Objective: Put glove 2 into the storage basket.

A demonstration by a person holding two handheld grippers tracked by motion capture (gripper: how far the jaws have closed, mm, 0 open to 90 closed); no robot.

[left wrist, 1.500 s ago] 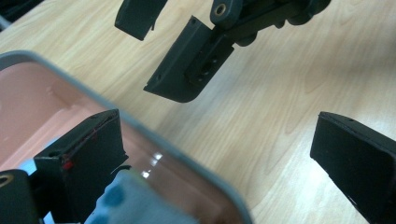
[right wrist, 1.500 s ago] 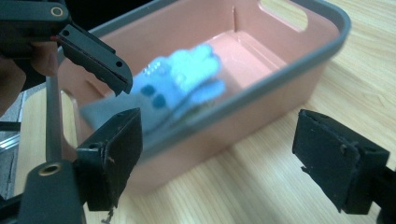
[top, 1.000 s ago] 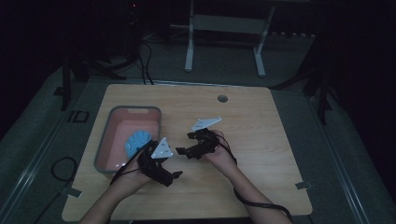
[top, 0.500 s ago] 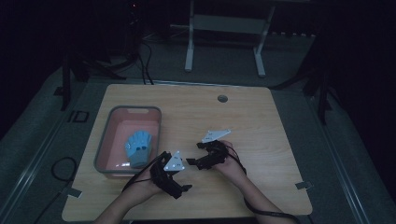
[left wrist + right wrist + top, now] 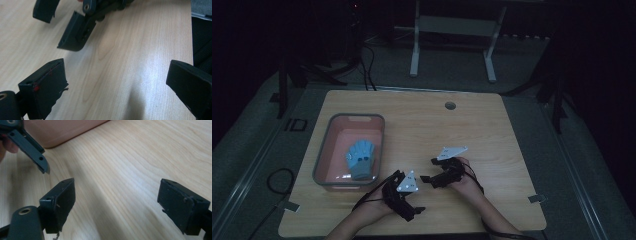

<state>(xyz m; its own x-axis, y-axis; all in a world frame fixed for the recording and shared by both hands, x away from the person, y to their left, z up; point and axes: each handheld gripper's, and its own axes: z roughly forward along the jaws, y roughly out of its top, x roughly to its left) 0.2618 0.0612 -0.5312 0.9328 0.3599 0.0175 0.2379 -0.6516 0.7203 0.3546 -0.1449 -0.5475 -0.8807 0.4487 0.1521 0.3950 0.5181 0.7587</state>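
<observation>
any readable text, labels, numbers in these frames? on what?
"ID": white marking on the grey floor, left of the table; it may be a floor outline, not letters.
None on the bin, the blue glove, the left gripper or the right gripper.
The red marks on the left gripper's jaw are no characters.

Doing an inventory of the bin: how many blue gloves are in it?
1. A single blue glove lies in the pink bin on the table's left side, toward the bin's near right part. Another underneath cannot be ruled out.
</observation>
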